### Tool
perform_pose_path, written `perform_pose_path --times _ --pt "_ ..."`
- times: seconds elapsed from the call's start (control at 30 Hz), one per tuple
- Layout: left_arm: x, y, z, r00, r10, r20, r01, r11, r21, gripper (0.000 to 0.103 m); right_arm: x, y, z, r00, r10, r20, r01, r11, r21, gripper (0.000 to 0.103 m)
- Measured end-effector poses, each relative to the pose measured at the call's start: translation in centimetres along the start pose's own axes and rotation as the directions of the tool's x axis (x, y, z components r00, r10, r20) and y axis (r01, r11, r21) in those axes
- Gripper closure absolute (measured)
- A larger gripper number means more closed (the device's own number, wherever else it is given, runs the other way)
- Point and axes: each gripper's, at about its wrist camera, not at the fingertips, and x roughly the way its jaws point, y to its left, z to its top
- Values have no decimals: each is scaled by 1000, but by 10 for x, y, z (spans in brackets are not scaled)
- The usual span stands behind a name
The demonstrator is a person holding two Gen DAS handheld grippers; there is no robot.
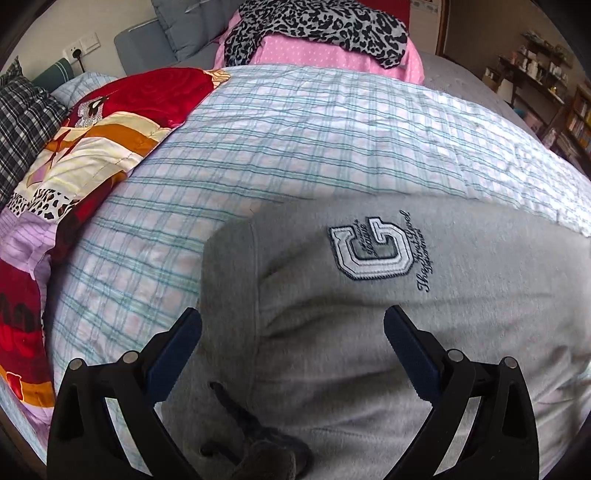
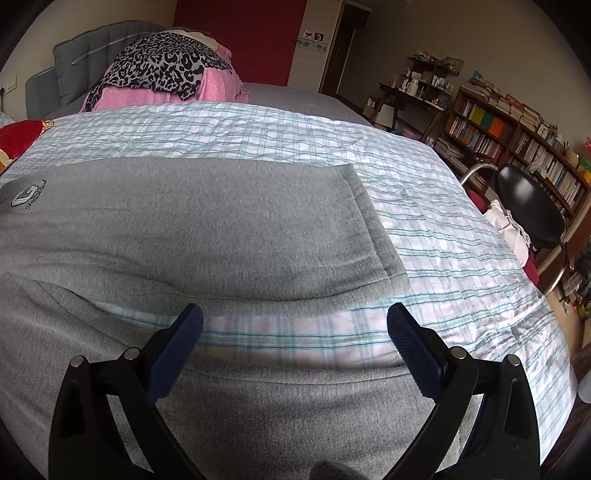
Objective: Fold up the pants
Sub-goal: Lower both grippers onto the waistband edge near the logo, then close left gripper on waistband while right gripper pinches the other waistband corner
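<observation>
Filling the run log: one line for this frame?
left gripper: open, over waistband | right gripper: open | grey sweatpants: flat on plaid bedspread, unfolded

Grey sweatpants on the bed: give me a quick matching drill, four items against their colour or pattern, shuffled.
Items:
1. sweatpants
2. bedspread
3. garment on the pink pile
4. stool seat

Descriptions:
A. leopard print
B. black
C. plain grey with an embroidered letter patch
D. pale with teal check lines

Pairs: 1-C, 2-D, 3-A, 4-B
</observation>
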Motion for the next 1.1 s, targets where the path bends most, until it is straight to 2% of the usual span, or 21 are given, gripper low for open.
perform_pose_path --times 0.23,0.43,0.53,0.73,0.8,0.9,0.97,1.07,1.1 --pt "35 19 37 998 -53 -27 52 998 -30 5 22 -2 18 1000 12 -22 -13 1000 -4 2" --pt "57 36 45 993 -117 -23 113 986 -123 5 40 -4 29 999 32 -41 -32 999 18 2" --pt "68 41 42 987 -158 -15 153 974 -166 10 50 -6 34 998 28 -48 -27 999 18 2" --pt "69 32 33 993 -112 19 114 987 -116 11 72 -35 52 998 27 -49 -23 996 81 2" --pt "69 30 32 996 -83 30 86 991 -100 15 80 -50 62 999 26 -37 -21 994 111 2" --pt "65 33 29 996 -67 56 73 991 -114 32 97 -73 78 999 10 -36 -5 989 148 2" --pt "61 37 27 992 -96 76 106 987 -125 50 113 -85 90 999 -3 -49 11 986 166 2" --pt "56 38 24 986 -134 100 146 982 -123 61 139 -105 105 996 31 -89 -9 973 231 2" --pt "55 37 23 985 -138 107 150 981 -120 61 147 -110 110 993 56 -103 -28 966 256 2"
